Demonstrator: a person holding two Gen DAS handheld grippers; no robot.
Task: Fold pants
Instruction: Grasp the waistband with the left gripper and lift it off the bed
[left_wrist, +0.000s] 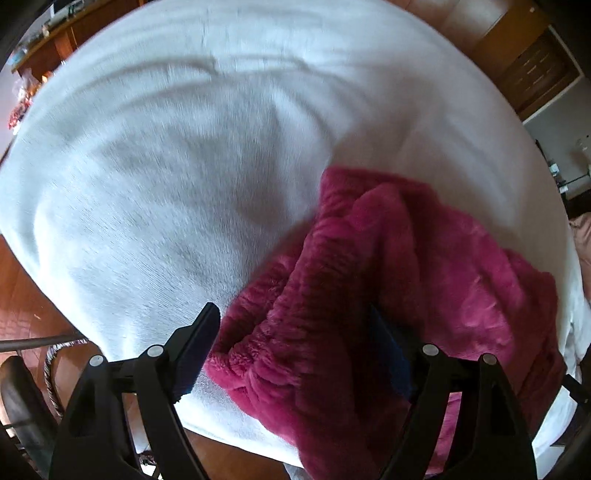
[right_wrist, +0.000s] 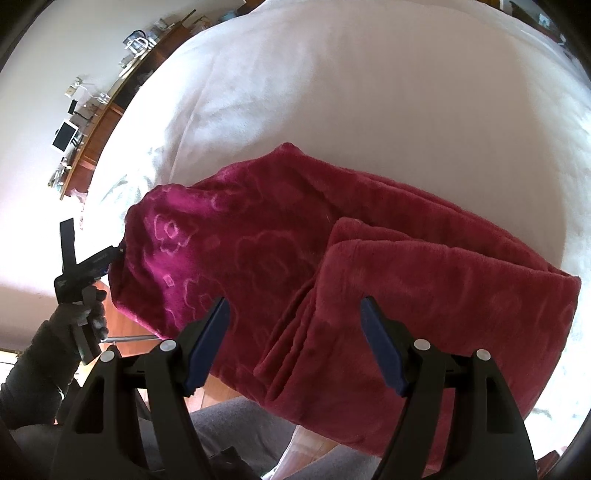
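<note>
The pants (right_wrist: 332, 266), thick, soft and plush, are laid folded at the near edge of the white bed (right_wrist: 369, 92), partly hanging over it. The left gripper (left_wrist: 295, 354) is spread wide around a corner; the right gripper (right_wrist: 295, 343) is open above them, holding nothing. Layered edges should probably be pinched together, since the fleece is likely to sag.

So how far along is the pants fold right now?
Done: the magenta fleece pants lie folded over in layers on the white cloth. In hand: nothing; the right gripper is open above them, and the left gripper is open astride one bunched end. Left: tidy that end.
</note>
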